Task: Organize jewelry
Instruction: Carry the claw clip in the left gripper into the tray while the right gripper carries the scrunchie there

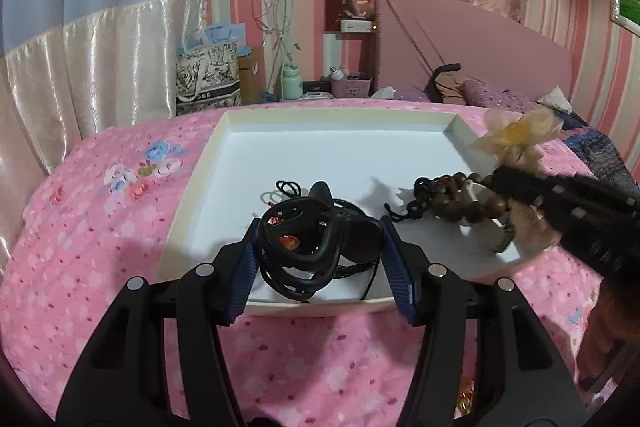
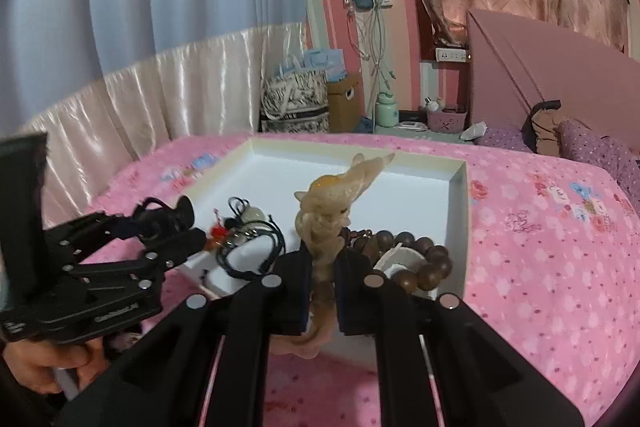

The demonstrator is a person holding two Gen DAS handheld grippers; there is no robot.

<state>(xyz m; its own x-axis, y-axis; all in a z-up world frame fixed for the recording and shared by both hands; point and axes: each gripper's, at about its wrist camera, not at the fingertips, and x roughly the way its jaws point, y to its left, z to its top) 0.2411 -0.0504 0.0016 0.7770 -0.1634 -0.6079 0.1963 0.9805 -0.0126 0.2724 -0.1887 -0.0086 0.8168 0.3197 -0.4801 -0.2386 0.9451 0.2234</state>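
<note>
Left wrist view: a black carved pendant [image 1: 320, 235] with tangled black cord sits between the left gripper [image 1: 320, 267] jaws, which clamp it from both sides over the near edge of the white tray [image 1: 192, 183]. Right of these jaws, a brown bead bracelet [image 1: 460, 195] lies in the tray. Right wrist view: the right gripper [image 2: 322, 291] jaws are closed on an amber carved ornament [image 2: 332, 203], held upright above the tray's near edge. The tray rests on a pink floral bed [image 2: 540, 247].
</note>
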